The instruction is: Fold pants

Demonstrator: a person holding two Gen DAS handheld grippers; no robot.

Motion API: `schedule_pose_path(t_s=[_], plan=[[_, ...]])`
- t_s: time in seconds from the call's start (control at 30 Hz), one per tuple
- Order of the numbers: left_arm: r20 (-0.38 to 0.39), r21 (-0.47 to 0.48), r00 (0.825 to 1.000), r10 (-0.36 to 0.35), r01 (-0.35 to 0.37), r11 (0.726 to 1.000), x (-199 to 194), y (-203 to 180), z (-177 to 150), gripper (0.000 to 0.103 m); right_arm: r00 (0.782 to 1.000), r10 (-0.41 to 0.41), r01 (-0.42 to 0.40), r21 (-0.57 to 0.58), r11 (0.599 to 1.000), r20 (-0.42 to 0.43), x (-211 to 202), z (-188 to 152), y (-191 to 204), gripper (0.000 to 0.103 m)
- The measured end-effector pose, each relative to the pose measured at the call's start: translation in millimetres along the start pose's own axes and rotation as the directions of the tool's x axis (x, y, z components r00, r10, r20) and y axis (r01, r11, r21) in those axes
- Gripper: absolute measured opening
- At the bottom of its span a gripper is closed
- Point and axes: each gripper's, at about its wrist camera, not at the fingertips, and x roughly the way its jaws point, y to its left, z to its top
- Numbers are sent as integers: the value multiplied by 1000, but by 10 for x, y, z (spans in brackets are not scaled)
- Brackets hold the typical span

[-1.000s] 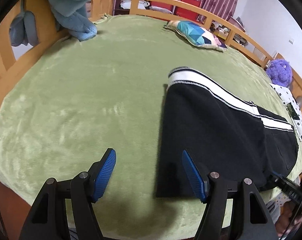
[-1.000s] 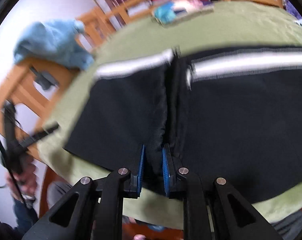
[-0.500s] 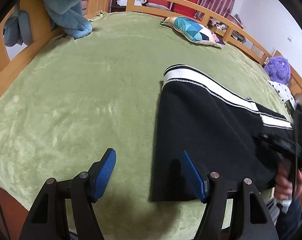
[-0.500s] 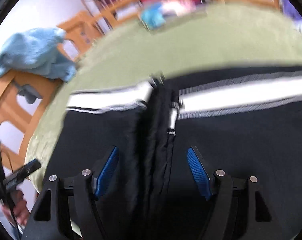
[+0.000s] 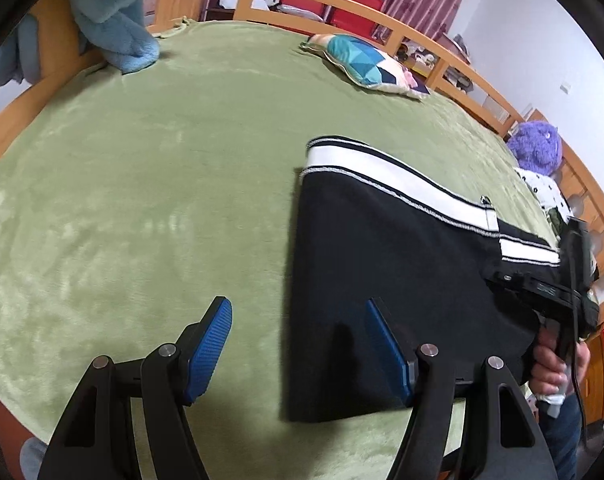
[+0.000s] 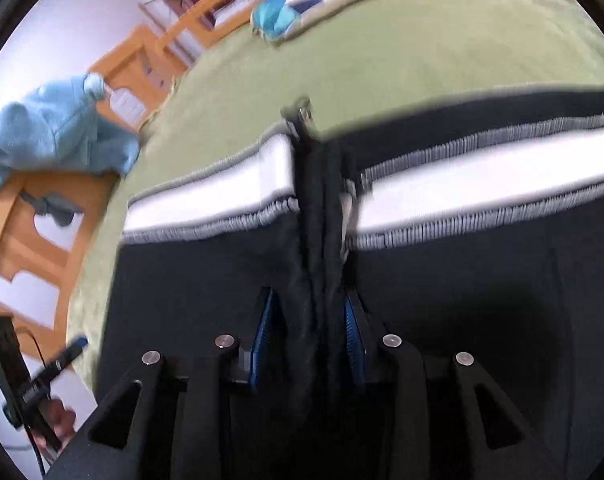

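Black pants [image 5: 389,264] with a white side stripe lie folded on the green bedspread [image 5: 142,184]. My left gripper [image 5: 298,344] is open and empty; its right finger rests over the pants' near left corner, its left finger over bare blanket. In the right wrist view my right gripper [image 6: 307,328] is closed on a bunched ridge of the black pants [image 6: 317,240] at the fold, with the white stripe [image 6: 461,196] on both sides. The right gripper's body also shows at the right in the left wrist view [image 5: 561,288].
A blue plush blanket [image 5: 118,20] hangs over the wooden bed rail [image 5: 341,12] at far left. A patterned pillow [image 5: 361,64] lies at the far edge. A purple plush toy [image 5: 537,148] sits at the right rail.
My right gripper opened half a second ago and has now closed again on the bunched fold of the pants. My left gripper has stayed open and shifted slightly.
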Motion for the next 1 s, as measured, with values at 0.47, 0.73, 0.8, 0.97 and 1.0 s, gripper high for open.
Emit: schedule_pose_path(t_s=[0.47,0.73,0.8,0.97,1.0], plan=[[-99,35,995,23,-20,999,581,-195,229,67,852,-459,438,138,888,251,-1767,-670,-1267,58],[-114,33,993,17,-14,999,755,-216,362,66,867,-450,362,348,865,215,-1851,-711,-2157,63],[-122,39,993,6,-1,999,799,-225,394,66,877,-436,337,388,858,203,-1778,-629,-2338,63],[-146,42,988,-47,54,998,942,-262,490,65,895,-361,228,427,875,262,-1627,-398,-2582,76],[-157,45,986,-59,67,997,1000,-262,519,65,896,-347,206,436,876,275,-1613,-344,-2645,76]])
